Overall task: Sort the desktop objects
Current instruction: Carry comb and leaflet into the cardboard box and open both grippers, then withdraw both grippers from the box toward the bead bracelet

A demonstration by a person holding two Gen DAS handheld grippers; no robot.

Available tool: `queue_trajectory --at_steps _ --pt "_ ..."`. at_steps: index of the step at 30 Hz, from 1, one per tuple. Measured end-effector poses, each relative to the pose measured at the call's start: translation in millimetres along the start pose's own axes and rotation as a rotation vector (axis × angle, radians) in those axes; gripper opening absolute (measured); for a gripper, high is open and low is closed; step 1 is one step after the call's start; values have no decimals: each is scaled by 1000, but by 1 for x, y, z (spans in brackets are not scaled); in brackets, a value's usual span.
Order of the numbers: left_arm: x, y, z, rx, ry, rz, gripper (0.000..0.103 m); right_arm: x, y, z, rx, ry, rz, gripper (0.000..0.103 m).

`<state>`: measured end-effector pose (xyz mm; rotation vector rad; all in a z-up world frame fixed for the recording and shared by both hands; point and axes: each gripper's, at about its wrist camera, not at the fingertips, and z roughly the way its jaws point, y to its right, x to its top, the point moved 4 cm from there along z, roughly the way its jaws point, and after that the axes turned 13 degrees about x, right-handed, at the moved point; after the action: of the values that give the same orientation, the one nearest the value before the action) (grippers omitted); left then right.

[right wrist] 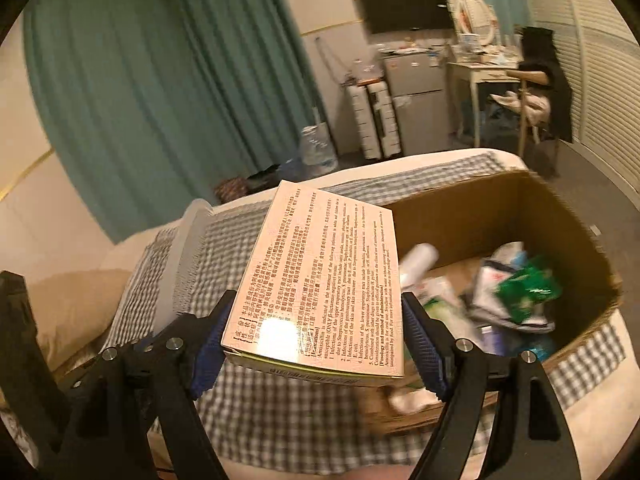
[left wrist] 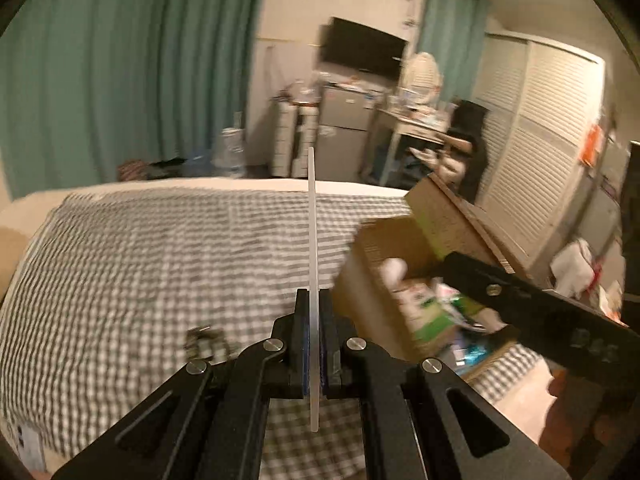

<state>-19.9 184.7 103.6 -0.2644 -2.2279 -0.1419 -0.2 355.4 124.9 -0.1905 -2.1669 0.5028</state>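
My left gripper (left wrist: pixel 315 308) is shut on a thin white flat sheet (left wrist: pixel 313 220), seen edge-on and standing upright above the checked bed cover (left wrist: pixel 160 260). My right gripper (right wrist: pixel 316 320) is shut on a pale medicine box (right wrist: pixel 320 276) with printed text, held just left of an open cardboard box (right wrist: pixel 560 216). The cardboard box holds several packets and bottles and also shows in the left wrist view (left wrist: pixel 440 220). The right gripper's body (left wrist: pixel 540 308) reaches over that box in the left wrist view. The white sheet shows in the right wrist view (right wrist: pixel 188 252) at the left.
A small dark metal object (left wrist: pixel 204 340) lies on the bed cover near my left gripper. Beyond the bed are teal curtains (left wrist: pixel 120 80), a water jug (right wrist: pixel 318 152), a small fridge (right wrist: pixel 416 96), a desk (right wrist: pixel 480 72) and louvred closet doors (left wrist: pixel 540 140).
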Motion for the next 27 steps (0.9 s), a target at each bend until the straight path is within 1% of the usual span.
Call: queue_trajectory --at_steps 5,8,10,15,17,18,20,21,22,23,25,26,27 --pt "17 62 9 -85 -11 47 3 16 47 -15 -67 17 14 78" --pt "21 88 18 -110 -20 80 3 20 77 -24 -88 22 33 78" --pt "22 106 28 -125 -33 98 3 24 95 -21 -98 19 53 78" --pt "15 126 54 -129 -108 121 3 25 124 -17 -139 -6 81 78" --pt "11 130 64 -149 -148 127 3 25 132 -15 -133 -11 92 80" --pt "11 131 66 -143 -151 137 5 25 135 -14 -133 -14 99 80" --pt "13 132 65 -119 -137 159 20 25 137 -16 -151 -7 108 86" --pt "14 131 65 -106 -136 173 50 25 139 -17 -165 0 114 90" --pt "15 129 64 -94 -137 176 76 25 139 -19 -171 11 121 90" --pt "17 122 59 -91 -134 168 80 24 136 -22 -157 19 129 90" --pt "16 109 48 -106 -113 145 80 25 129 -29 -131 35 129 90" --pt "17 103 44 -97 -106 138 80 25 123 -31 -129 38 120 90" --pt "19 89 39 -62 -95 126 80 25 116 -33 -128 39 108 90"
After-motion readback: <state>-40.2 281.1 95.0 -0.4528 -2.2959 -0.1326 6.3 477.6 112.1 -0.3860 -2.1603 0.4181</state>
